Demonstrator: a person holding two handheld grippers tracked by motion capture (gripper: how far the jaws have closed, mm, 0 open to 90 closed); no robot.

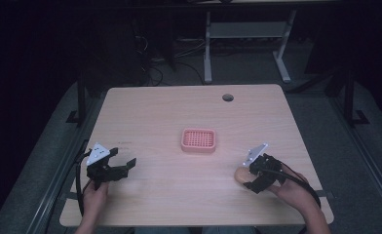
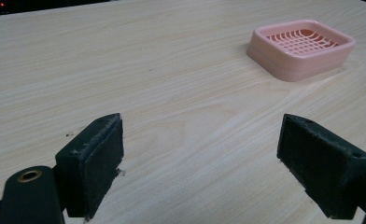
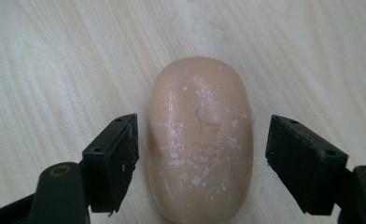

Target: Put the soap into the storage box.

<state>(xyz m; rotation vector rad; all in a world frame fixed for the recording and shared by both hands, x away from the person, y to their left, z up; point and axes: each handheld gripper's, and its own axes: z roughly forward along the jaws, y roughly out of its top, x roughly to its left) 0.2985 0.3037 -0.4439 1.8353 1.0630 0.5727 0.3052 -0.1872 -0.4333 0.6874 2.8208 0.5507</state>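
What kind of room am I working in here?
Probably a lab or office workroom: a pale wooden desk with a cable hole, a white-legged desk frame behind it, and cables on the grey floor.

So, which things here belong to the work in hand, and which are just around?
In the work:
- soap bar, between the open jaws of the right gripper
- pink soap dish, probably its destination

Just around:
- left gripper, open and holding nothing
- table
- desk frame behind
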